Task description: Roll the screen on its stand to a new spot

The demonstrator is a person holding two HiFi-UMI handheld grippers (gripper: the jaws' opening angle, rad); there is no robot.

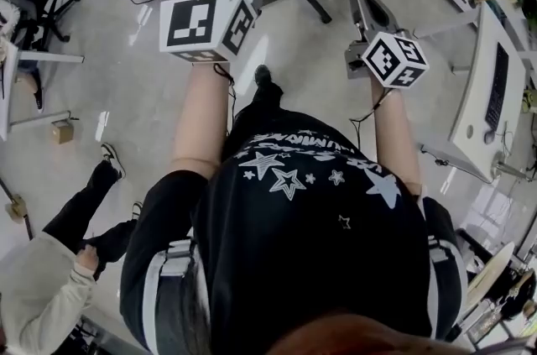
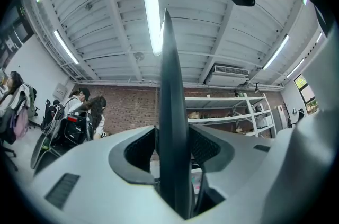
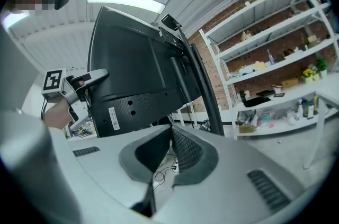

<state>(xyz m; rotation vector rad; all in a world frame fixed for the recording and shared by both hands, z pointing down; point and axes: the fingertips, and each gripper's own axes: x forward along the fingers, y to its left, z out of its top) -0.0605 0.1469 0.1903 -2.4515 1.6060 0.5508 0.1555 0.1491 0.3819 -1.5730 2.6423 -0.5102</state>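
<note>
The screen (image 3: 137,74) stands upright on its stand (image 3: 205,91), directly ahead of you on the grey floor (image 1: 319,85). Your left gripper (image 2: 172,132) is clamped on the screen's thin edge, its jaws partly apart with the panel pressed between the pads. Your right gripper (image 3: 170,130) faces the screen's back, its jaw tips together and holding nothing. Beyond are a brick wall (image 2: 127,106), white shelves (image 3: 275,59) and ceiling tube lights (image 2: 151,11).

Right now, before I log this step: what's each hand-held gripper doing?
Left hand-held gripper: closed on the screen, at its edge.
Right hand-held gripper: closed, holding nothing.
</note>
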